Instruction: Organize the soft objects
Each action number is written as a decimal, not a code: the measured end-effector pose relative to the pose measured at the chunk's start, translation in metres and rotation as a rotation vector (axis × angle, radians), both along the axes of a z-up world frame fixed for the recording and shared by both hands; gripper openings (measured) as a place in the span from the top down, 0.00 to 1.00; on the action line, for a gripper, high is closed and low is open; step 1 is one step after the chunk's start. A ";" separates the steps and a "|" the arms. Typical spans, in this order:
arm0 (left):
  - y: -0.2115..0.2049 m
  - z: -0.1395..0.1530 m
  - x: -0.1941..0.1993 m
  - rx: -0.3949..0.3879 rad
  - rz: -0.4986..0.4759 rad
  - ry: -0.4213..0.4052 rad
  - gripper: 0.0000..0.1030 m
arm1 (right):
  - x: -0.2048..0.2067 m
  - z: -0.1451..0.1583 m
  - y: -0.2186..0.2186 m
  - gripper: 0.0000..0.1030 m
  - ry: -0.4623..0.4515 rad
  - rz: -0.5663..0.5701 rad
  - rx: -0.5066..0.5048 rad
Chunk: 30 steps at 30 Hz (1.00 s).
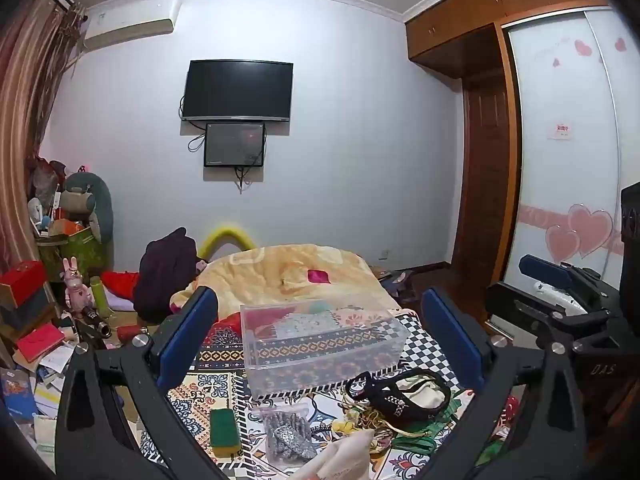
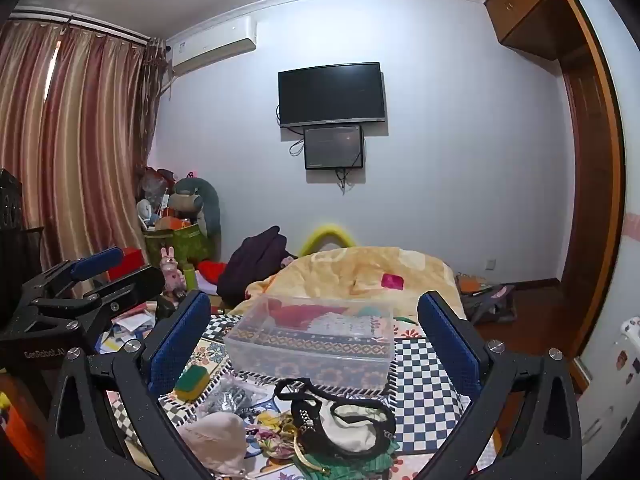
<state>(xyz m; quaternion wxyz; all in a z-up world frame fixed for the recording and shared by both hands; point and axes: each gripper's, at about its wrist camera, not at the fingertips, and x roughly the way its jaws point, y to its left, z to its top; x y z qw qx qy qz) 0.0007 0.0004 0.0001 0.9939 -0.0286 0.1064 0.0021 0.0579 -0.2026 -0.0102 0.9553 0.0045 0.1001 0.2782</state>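
A clear plastic box (image 1: 320,348) (image 2: 312,340) stands on the patterned bedspread ahead of both grippers, with some folded fabric showing at its far side. In front of it lie a black-and-white fabric pouch (image 1: 404,396) (image 2: 344,420), a green-and-yellow sponge (image 1: 224,426) (image 2: 192,382), a bag of silvery items (image 1: 286,434) (image 2: 230,396) and a pale pink soft piece (image 1: 344,456) (image 2: 218,442). My left gripper (image 1: 320,340) is open and empty above them. My right gripper (image 2: 314,340) is open and empty beside it.
A yellow blanket (image 1: 296,272) with a pink square on it lies beyond the box. Dark clothing (image 1: 168,272) sits at the bed's left edge. Cluttered boxes, books and plush toys (image 1: 60,280) fill the left floor. A wardrobe (image 1: 560,160) stands at the right.
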 end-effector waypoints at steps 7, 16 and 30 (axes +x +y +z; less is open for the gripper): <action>0.001 0.000 0.003 0.001 0.002 -0.008 0.00 | 0.000 -0.003 0.003 0.00 0.004 -0.002 0.002; -0.002 0.000 -0.001 0.009 0.000 -0.023 0.00 | -0.003 -0.001 -0.002 0.00 0.009 -0.003 0.021; -0.005 -0.001 -0.003 0.017 0.004 -0.030 0.00 | 0.000 0.002 -0.005 0.00 0.015 0.002 0.027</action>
